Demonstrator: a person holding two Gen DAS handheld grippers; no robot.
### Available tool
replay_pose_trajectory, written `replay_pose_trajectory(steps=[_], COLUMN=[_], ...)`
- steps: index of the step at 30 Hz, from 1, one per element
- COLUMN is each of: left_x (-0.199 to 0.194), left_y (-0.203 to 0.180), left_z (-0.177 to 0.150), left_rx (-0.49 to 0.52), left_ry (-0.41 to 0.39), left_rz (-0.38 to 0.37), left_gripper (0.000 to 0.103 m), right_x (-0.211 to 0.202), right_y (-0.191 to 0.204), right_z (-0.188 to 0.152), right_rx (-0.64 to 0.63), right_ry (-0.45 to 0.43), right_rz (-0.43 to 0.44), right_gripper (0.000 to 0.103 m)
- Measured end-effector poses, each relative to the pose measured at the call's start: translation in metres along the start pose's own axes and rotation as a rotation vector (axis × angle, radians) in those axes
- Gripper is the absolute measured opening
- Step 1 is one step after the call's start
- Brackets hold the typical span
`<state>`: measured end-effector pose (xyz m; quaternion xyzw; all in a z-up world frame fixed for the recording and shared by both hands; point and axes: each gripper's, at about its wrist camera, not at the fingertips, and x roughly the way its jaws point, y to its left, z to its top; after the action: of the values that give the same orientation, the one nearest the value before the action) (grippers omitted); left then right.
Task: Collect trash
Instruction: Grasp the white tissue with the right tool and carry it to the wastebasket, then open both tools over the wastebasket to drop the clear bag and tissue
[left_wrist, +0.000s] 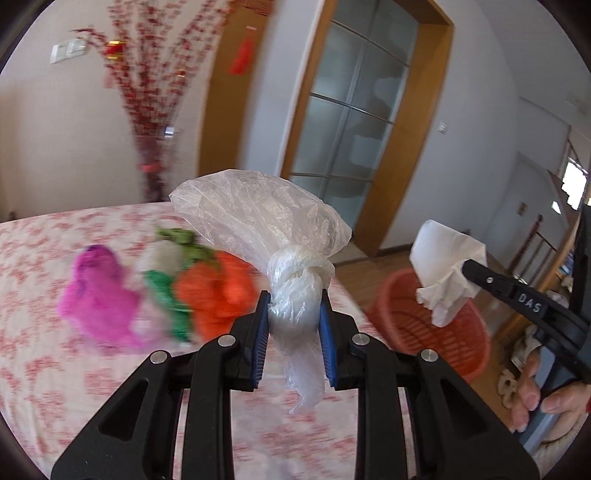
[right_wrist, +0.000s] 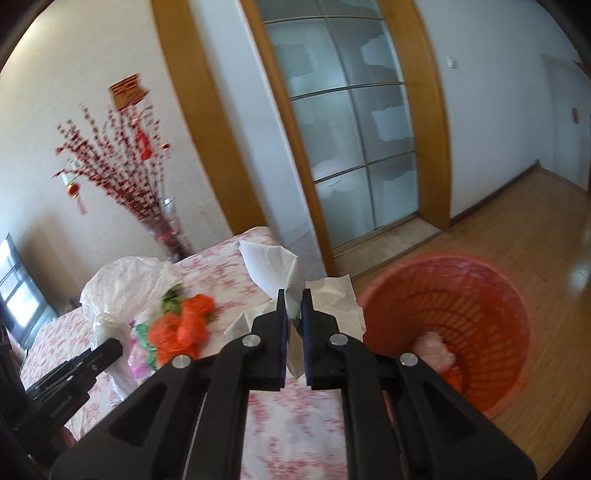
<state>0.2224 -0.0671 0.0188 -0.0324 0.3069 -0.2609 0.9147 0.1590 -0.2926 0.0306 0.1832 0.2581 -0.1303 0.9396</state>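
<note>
My left gripper (left_wrist: 294, 301) is shut on a knotted clear plastic bag (left_wrist: 258, 218), held above the table (left_wrist: 40, 354); the bag also shows in the right wrist view (right_wrist: 125, 280). My right gripper (right_wrist: 294, 299) is shut on a crumpled white tissue (right_wrist: 269, 267), held near the table's edge; the tissue also shows in the left wrist view (left_wrist: 445, 264). On the table lie a pink bag (left_wrist: 96, 291), a green and white wrapper (left_wrist: 166, 280) and an orange bag (left_wrist: 218, 291). A red mesh basket (right_wrist: 461, 314) stands on the floor to the right, with some trash inside.
The table has a red-and-white floral cloth. A vase of red blossom branches (left_wrist: 151, 173) stands behind it. A frosted glass door in a wooden frame (right_wrist: 351, 129) is ahead. The wooden floor (right_wrist: 554, 240) lies to the right.
</note>
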Motion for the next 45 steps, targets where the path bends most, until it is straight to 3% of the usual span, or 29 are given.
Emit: replay_pose_trajectory(steps=[13,31,35,37,39,45], left_x=[0.057,0.119,0.129,0.133,0.132,0.131], left_y=[-0.087,-0.163,-0.168,-0.167,-0.166,-0.142], left_z=[-0.001,-0.018,-0.022,-0.024,-0.026,-0.029], left_rx=[0.081,0.143,0.145,0.138,0.129,0.103], left_ry=[0.067,0.183,0.207,0.221,0.223,0.235], left_rz=[-0.161,-0.272,-0.272,-0.267,-0.256,-0.183], left_gripper=[0.025,0.025,0.028,0.044,0.049,0.052], right_x=[-0.005,0.013,0.020,0.022,0.023,0.019], right_y=[-0.096,-0.175,-0.186,-0.190,-0.195,-0.199], right_z=[0.002,0.004,0.003,0.002,-0.001,-0.008], right_rx=[0.132,0.253,0.277,0.284,0.291,0.275], right_ry=[-0.027,-0.031,-0.018,-0.011,-0.007,-0.005], right_rz=[-0.101,-0.154,-0.145,-0.148,-0.154,-0.200], right_gripper=[0.008,0.009,0.015,0.022,0.031,0.044])
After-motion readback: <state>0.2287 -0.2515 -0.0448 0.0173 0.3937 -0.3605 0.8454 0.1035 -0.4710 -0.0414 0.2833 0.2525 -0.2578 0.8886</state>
